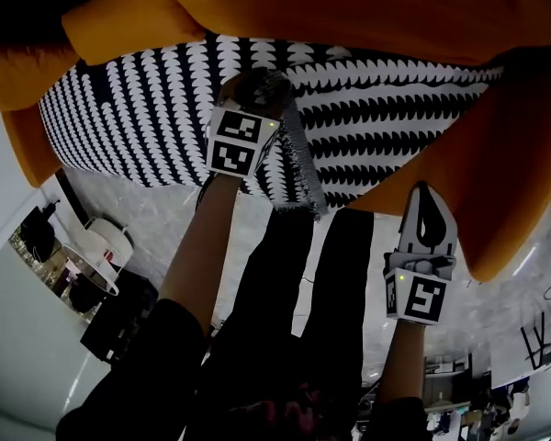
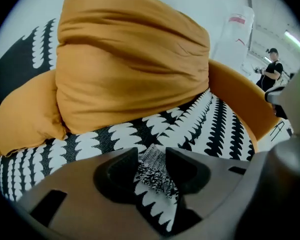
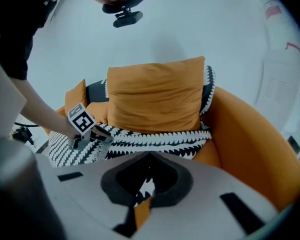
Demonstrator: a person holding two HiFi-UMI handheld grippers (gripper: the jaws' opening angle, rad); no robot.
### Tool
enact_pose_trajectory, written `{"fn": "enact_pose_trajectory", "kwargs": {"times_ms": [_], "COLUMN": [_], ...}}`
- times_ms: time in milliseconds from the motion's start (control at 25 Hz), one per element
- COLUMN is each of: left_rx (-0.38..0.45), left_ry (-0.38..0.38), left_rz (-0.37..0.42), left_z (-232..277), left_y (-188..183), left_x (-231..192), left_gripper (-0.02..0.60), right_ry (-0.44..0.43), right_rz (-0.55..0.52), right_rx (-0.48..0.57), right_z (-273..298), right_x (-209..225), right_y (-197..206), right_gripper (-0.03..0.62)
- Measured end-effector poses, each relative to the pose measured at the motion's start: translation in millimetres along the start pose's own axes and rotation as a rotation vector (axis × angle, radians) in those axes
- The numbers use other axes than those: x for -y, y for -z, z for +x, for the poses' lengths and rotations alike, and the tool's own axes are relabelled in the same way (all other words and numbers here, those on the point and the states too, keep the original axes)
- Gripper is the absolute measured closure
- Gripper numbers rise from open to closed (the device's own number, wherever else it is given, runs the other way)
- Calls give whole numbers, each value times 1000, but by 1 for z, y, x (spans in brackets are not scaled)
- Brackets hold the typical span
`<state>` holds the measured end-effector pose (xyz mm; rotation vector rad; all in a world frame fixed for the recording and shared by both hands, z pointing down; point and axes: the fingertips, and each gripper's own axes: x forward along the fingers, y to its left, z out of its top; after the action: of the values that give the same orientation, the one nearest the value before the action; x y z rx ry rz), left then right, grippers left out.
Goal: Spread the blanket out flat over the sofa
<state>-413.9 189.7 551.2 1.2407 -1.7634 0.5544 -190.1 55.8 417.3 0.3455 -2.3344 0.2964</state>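
The orange sofa (image 1: 500, 168) carried the black-and-white patterned blanket (image 1: 138, 108) on its seat. The cloth reached from the left side of the seat toward the right arm, and its near edge hung over the front of the seat on the left. At the far side it passed under the big orange back cushion (image 2: 130, 64), and in the right gripper view a strip of the pattern also showed behind that cushion, on the backrest. A smaller orange cushion (image 2: 25, 116) lay at the far left, beside the big one. The near right corner of the seat was uncovered and showed orange. The left gripper (image 2: 152, 166) was low over the middle of the near edge, and its jaws stood spread. The grey fringed corner (image 1: 298, 168) of the blanket lay loosely between them, and neither pad pinched it. This corner was folded back and hung down over the front of the seat. The right gripper (image 1: 423, 191) was held to the near right, off the blanket and beside the right arm of the sofa. Its jaws were pressed together at the tips and held nothing. The person's legs (image 1: 285, 283) in black trousers stood just in front of the sofa, on a pale floor (image 1: 156, 209).
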Motion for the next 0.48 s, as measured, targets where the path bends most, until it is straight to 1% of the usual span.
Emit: {"fn": "enact_pose_trajectory", "kwargs": {"times_ms": [40,80,120,160,240,320,360,400,480], "left_rx": [-20,-35,-46,-51,-30,23,38,42,41], "left_ry": [5,14,25,36,38,18,17,22,33], "left_rz": [11,24,37,46,51,49,44,45,79], "left_z": [-7,-18,-28,-34,-25,-2,5,9,8], "left_y": [-2,-5,-8,-10,-13,-17,-16,-13,-9], "left_x": [-3,-6,-8,-6,-1,1,7,16,33], "left_gripper": [407,445,523,540,545,548,549,551,552], "right_ry": [3,6,12,20,34,38,36,34,33], "right_rz": [1,0,0,2,14,26,30,33,33], "right_rx": [-2,-14,-33,-50,-34,23,31,23,19], "right_z": [-3,-9,-15,-19,-15,5,9,8,0], "right_x": [-4,-10,-16,-18,-10,5,12,17,23], "right_y": [-9,-21,-31,-38,-34,-15,-5,3,9], "right_gripper": [574,574,574,574,574,574,574,574,574]}}
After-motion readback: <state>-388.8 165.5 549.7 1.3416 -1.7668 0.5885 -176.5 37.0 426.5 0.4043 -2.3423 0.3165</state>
